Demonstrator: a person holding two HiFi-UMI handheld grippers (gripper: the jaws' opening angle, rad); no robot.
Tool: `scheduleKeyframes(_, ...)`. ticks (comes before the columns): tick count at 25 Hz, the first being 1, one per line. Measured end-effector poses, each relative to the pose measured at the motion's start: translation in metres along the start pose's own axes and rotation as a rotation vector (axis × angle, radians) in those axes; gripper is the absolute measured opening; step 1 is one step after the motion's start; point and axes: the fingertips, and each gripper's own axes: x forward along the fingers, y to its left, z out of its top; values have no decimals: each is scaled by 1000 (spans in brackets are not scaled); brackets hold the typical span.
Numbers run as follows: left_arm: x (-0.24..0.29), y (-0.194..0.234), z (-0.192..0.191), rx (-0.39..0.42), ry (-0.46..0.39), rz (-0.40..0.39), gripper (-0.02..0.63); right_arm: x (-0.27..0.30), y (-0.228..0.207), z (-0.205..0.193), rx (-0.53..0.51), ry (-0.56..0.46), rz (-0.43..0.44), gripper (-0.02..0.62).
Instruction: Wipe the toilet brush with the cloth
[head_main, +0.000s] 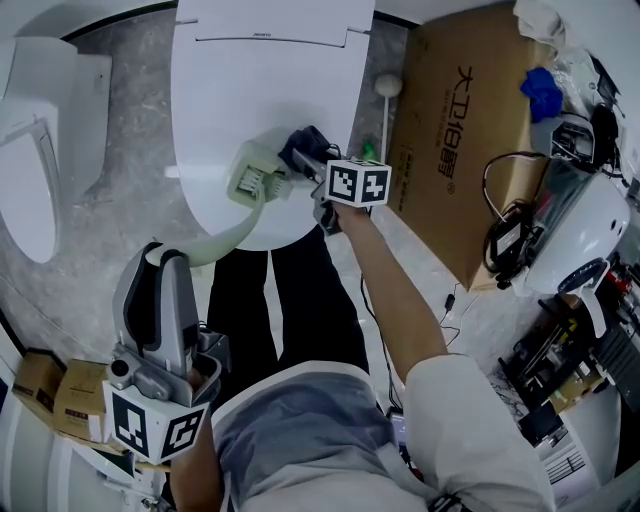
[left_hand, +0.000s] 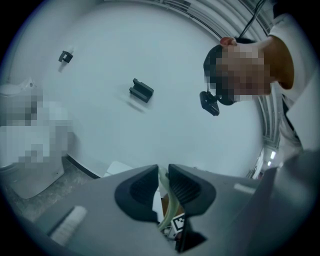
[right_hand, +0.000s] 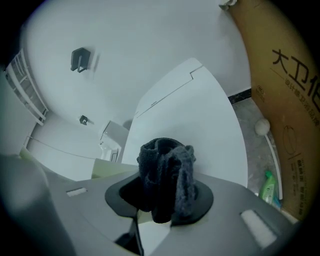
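Both tools are showing together only in the head view, where the toilet brush (head_main: 255, 176), with its pale ribbed head, is sitting over the glossy toilet lid (head_main: 215, 90) at twelve o'clock, with the cloth (head_main: 303, 146) just beside it at three o'clock. The left gripper (left_hand: 164, 182) is pinching the slim curved handle (left_hand: 163, 196). The right gripper (right_hand: 160, 196) is clenching the dark, fuzzy cloth.
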Motion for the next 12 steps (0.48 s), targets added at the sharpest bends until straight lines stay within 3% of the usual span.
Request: scheduleKeyframes(12, 0, 0, 0, -3, -8, -1, 0, -13, -6, -10, 14, -43, -25, 117)
